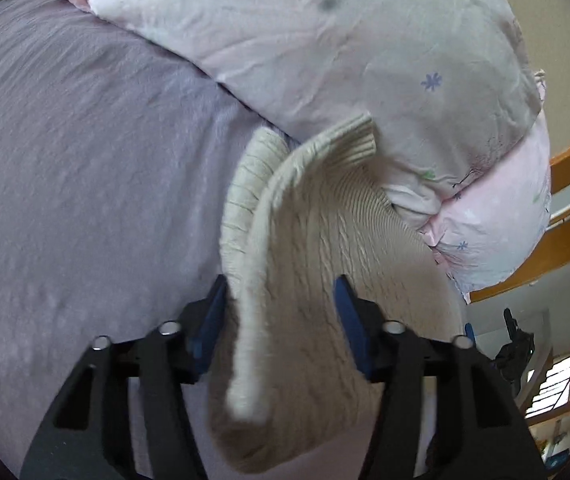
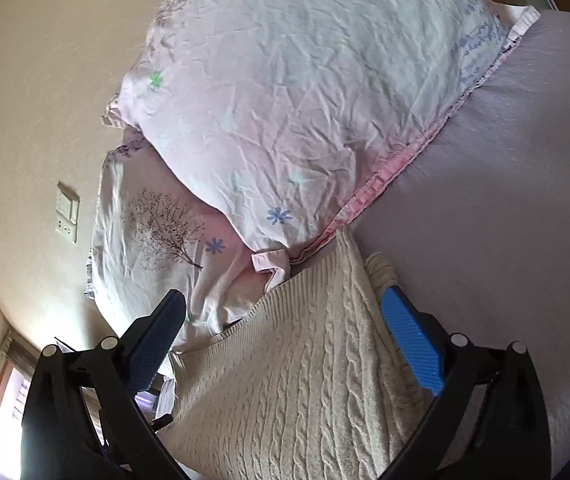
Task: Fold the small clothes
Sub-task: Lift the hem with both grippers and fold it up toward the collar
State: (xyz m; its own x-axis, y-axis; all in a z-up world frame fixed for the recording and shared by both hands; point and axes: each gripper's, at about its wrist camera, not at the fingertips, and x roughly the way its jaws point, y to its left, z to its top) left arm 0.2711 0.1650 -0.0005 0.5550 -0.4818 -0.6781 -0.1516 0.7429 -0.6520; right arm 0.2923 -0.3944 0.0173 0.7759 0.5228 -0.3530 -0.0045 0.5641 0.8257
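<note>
Cream cable-knit sweater [image 2: 285, 380] | between parted fingers of left gripper [image 1: 281, 320] and right gripper [image 2: 285, 344] | long axis toward pillow-end of lilac bedsheet [image 2: 505, 200]

Left gripper [image 1: 281, 316] and right gripper [image 2: 285, 328], jaws spread wide

In the left wrist view, a cream cable-knit sweater [image 1: 309, 280] is seen between the blue-padded fingers [image 1: 351, 320] of the left gripper [image 1: 281, 316], whose jaws are set apart on either side of the fabric. A ribbed sleeve [image 1: 251, 240] is draped along the sweater's left side, its cuff near the camera. The garment is laid on a lavender bed sheet [image 1: 85, 180], its far ribbed edge just beside a pale pink flower-printed pillow [image 1: 345, 60].
</note>
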